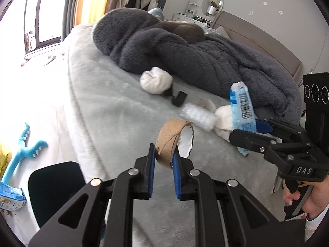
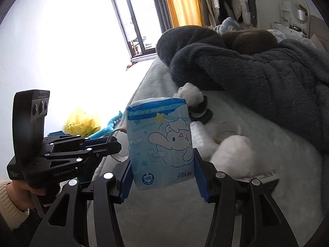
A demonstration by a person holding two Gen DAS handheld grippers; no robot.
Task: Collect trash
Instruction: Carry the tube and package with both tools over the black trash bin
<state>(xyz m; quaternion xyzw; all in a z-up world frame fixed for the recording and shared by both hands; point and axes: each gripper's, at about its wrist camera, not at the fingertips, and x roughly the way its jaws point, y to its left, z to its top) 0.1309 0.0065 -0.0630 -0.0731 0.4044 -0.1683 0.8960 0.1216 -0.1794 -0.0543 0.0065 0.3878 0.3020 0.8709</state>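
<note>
cardboard tube (image 1: 168, 142) sits pinched between the left hand-held gripper (image 1: 163, 160) pads, above the bed (image 1: 115, 113) — right hand-held gripper (image 2: 162, 177) is clamped on a blue tissue pack (image 2: 161, 144), jaws wide.

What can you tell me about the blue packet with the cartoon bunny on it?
The tissue packet is soft, crinkly plastic, light blue with a white long-eared cartoon character, stars and rainbows. Its other side carries a barcode. It stands upright, lifted above the bed, pinched at its lower sides by the right gripper.
</note>
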